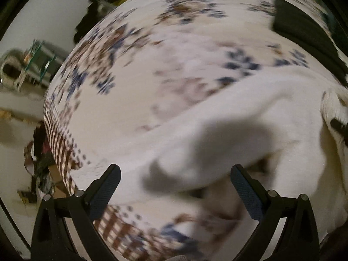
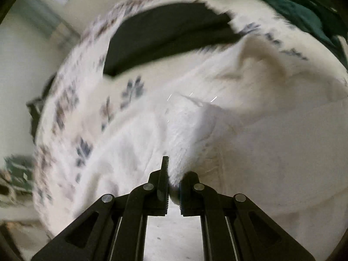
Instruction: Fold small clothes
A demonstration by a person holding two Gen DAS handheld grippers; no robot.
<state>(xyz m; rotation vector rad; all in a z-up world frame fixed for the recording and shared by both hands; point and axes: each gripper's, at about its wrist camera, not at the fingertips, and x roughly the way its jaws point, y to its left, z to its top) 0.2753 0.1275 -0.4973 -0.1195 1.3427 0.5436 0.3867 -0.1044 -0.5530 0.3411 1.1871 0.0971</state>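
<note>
We see the left gripper point(image 1: 175, 177) spread wide, holding nothing, above the white knitted garment point(image 1: 228, 130). The right gripper point(image 2: 173, 174) clamps a fold of that garment point(image 2: 187, 143). It lies on the white floral-patterned tablecloth point(image 1: 165, 50); a flat black cloth point(image 2: 165, 34) sits at 12 o'clock.

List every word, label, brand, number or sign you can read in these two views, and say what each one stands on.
None can be read.
The white garment, held by the shut right gripper, shows no print or label.
The patterned cloth carries only blurred blue and brown motifs, no lettering.
The green stand in the background is too blurred to read.
</note>
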